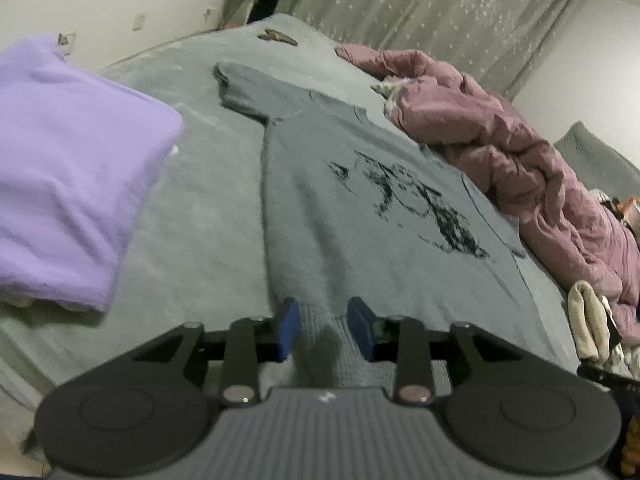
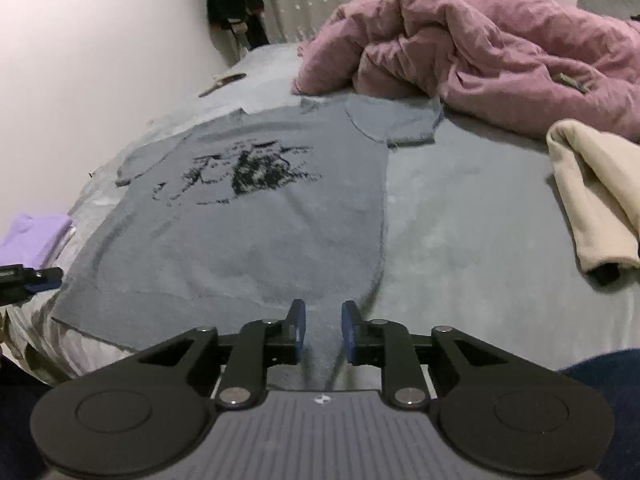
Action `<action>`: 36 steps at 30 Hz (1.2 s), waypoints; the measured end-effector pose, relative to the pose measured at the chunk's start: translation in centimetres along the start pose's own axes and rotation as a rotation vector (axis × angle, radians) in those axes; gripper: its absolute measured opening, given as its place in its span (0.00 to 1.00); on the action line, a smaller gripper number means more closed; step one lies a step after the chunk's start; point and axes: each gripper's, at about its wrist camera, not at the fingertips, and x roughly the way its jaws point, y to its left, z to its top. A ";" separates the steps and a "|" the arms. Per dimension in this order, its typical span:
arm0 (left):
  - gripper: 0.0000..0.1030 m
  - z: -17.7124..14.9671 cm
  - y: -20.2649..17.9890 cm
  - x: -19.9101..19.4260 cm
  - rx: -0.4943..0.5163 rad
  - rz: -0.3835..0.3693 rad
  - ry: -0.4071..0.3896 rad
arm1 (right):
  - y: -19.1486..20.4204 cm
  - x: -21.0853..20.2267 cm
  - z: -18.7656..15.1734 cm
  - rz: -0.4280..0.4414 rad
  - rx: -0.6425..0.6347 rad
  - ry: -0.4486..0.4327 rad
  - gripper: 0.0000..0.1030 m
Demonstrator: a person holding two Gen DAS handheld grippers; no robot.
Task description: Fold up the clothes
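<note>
Your left gripper sits low over the near hem of the grey T-shirt, its blue pads parted, with a raised ridge of the hem cloth standing between them; the pads do not press on it, so the claw is released. Your right gripper is likewise loosened: its two blue fingers stand apart over the other near corner of the hem, the cloth lying flat under the gap and nothing pinched.

You have the T-shirt spread face up on the grey bed cover, hem toward you and neck away. It is a soft mid-grey knit with a black, scratchy printed design across the chest. From the left wrist view one short sleeve lies stretched out flat at the far left; from the right wrist view the other sleeve lies out toward the pink bedding, its cuff edge showing. The body lies mostly smooth, with a slight crease along the side seam and the hem a little rumpled near your grippers.

Beside the shirt, on your left, a lilac garment lies folded on the cover. Along the far right edge a crumpled pink duvet is heaped, touching the shirt's shoulder area, and a cream garment rests apart from the shirt on the right.
</note>
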 end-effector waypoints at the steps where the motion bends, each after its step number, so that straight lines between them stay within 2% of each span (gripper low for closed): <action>1: 0.31 0.0 -0.3 0.4 0.012 0.019 0.007 | 0.5 0.1 0.0 0.012 -0.015 -0.005 0.21; 2: 0.28 0.1 -0.6 0.9 0.025 0.039 0.013 | 1.3 0.3 -0.2 0.034 -0.036 -0.006 0.23; 4: 0.29 0.3 -1.0 1.2 0.027 0.028 0.006 | 3.5 1.2 -0.7 0.096 -0.092 0.005 0.26; 8: 0.28 0.7 -0.7 0.1 -0.004 0.023 -0.070 | 10.6 3.1 -3.3 0.214 -0.330 0.016 0.34; 13: 0.28 0.9 0.2 0.3 -0.032 0.015 -0.055 | 18.1 5.4 -6.2 0.275 -0.577 -0.012 0.36; 19: 0.28 1.1 1.3 0.8 -0.076 0.022 -0.027 | 22.5 7.3 -8.2 0.169 -0.777 -0.092 0.40; 25: 0.29 1.3 1.4 1.2 -0.089 0.008 -0.015 | 23.8 8.4 -8.8 0.099 -0.857 -0.130 0.43; 36: 0.29 2.0 4.0 0.2 -0.215 -0.027 -0.052 | 29.6 10.2 -8.7 0.041 -0.971 -0.266 0.43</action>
